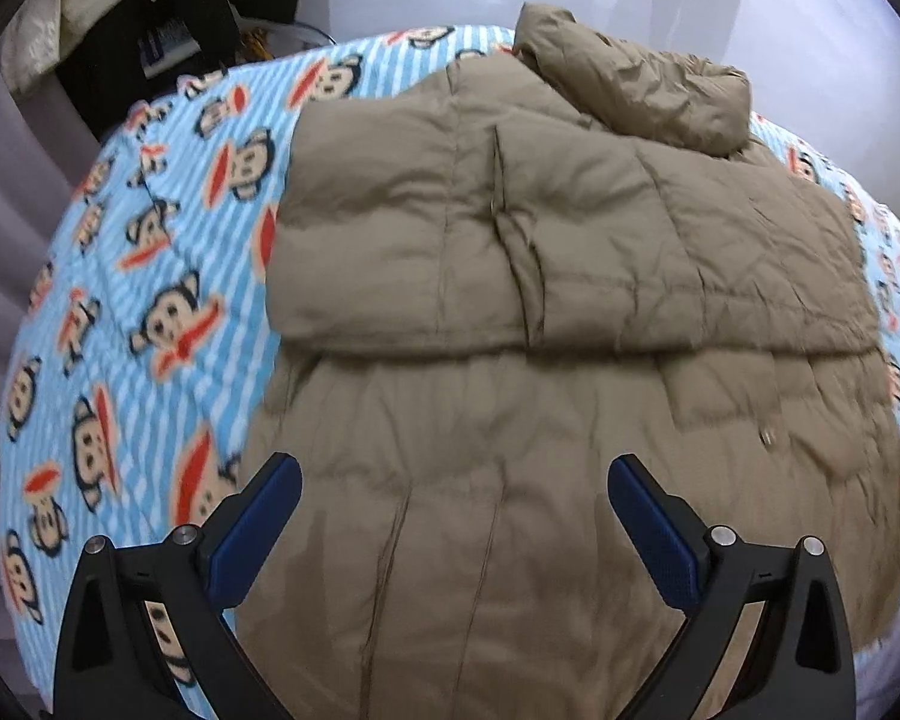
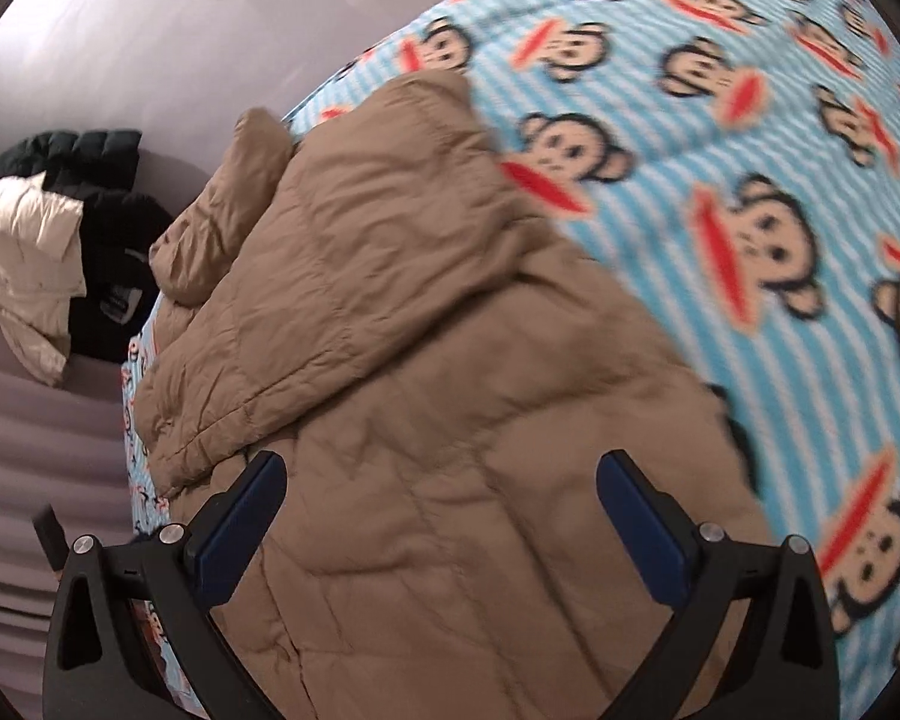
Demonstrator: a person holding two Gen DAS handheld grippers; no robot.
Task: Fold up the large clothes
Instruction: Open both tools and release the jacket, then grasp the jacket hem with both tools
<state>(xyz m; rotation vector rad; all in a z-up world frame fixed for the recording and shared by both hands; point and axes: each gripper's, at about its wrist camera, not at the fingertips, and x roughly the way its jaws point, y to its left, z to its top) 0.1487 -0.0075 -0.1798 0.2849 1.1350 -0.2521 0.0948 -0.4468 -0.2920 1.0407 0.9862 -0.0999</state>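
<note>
A large tan puffer jacket [image 1: 510, 276] lies flat on a blue striped monkey-print blanket [image 1: 150, 276]. Its sleeves are folded across the chest and its hood [image 1: 636, 84] lies at the far end. My left gripper [image 1: 455, 480] is open and empty, just above the jacket's lower part. In the right wrist view the same jacket [image 2: 402, 360] runs from the near edge to the far left over the blanket [image 2: 720, 150]. My right gripper [image 2: 441, 477] is open and empty above the jacket's lower part.
A pile of black and white clothes [image 2: 60, 240] lies beyond the blanket's far left edge; it also shows in the left wrist view [image 1: 150, 6]. Grey ridged bedding [image 2: 30, 432] borders the blanket. A pale wall stands behind.
</note>
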